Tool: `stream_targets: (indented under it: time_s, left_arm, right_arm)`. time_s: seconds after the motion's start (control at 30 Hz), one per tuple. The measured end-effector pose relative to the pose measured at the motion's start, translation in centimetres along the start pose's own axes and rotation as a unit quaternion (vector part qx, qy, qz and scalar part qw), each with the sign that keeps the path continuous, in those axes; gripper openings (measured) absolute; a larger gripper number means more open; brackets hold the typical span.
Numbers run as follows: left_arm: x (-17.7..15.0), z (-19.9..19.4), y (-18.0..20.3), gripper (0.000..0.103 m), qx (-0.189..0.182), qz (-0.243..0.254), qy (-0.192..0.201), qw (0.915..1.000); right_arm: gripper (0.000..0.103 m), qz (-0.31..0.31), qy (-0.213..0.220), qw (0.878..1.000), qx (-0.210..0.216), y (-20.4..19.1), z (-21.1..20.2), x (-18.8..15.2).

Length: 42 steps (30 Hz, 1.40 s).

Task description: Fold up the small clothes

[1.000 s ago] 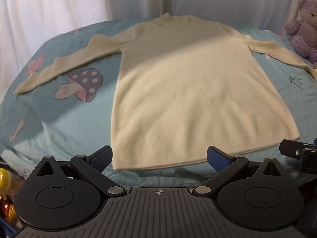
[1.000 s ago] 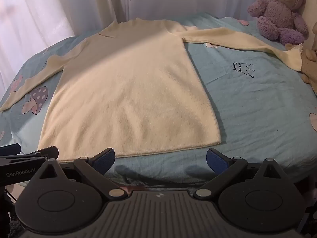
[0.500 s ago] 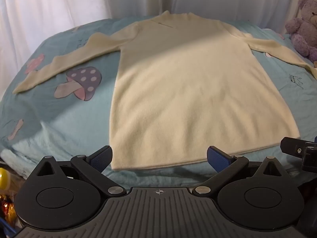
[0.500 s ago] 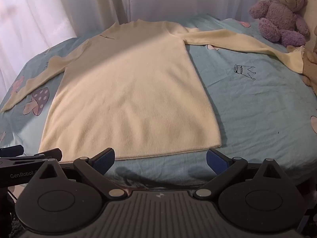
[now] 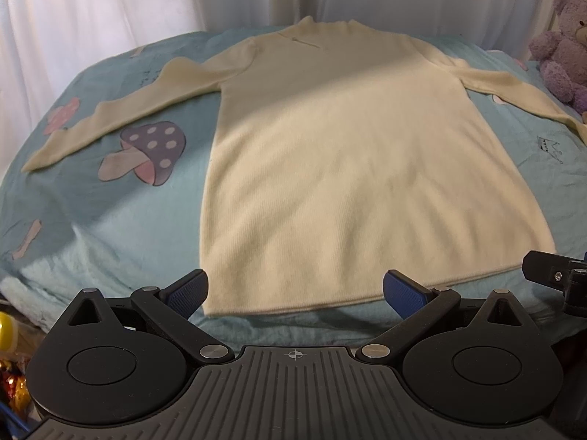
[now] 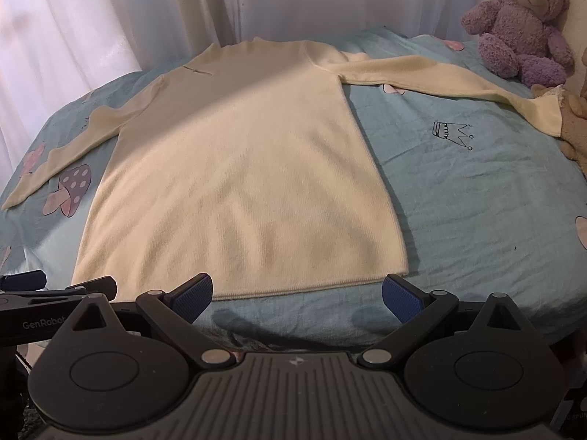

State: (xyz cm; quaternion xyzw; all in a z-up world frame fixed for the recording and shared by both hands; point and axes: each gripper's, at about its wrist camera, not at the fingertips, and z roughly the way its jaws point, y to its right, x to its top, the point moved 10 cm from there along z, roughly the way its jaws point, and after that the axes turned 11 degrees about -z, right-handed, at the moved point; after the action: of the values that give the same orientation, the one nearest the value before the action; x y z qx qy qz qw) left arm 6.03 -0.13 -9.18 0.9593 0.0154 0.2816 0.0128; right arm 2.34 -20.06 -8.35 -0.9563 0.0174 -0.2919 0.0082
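Observation:
A cream long-sleeved sweater (image 5: 359, 168) (image 6: 249, 183) lies flat on a bed, collar at the far end, hem toward me, both sleeves spread out sideways. My left gripper (image 5: 295, 291) hovers open just short of the hem's left half, with nothing between its blue pads. My right gripper (image 6: 297, 293) is open too, at the bed's near edge just below the hem's right half. The tip of the right gripper (image 5: 550, 275) shows at the left wrist view's right border, and the left gripper (image 6: 55, 293) shows at the right wrist view's left border.
The teal bedsheet (image 6: 477, 198) has mushroom (image 5: 146, 152) and crown (image 6: 451, 134) prints. A purple teddy bear (image 6: 521, 25) sits at the far right, a beige plush (image 6: 576, 128) beside the right cuff. White curtains (image 5: 146, 0) hang behind the bed.
Both grippers have eased slightly forward and to the left along the hem; the sweater lies as before and both stay open.

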Motion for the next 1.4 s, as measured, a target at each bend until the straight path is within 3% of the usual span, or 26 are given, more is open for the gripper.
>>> stream_targets:
  time_s: [1.4]
  left_arm:
    - [0.3, 1.2, 0.4, 0.103, 0.010, 0.003, -0.018, 0.9998]
  right_arm:
    - [0.099, 0.013, -0.011, 1.000, 0.015, 0.2, 1.0, 0.0]
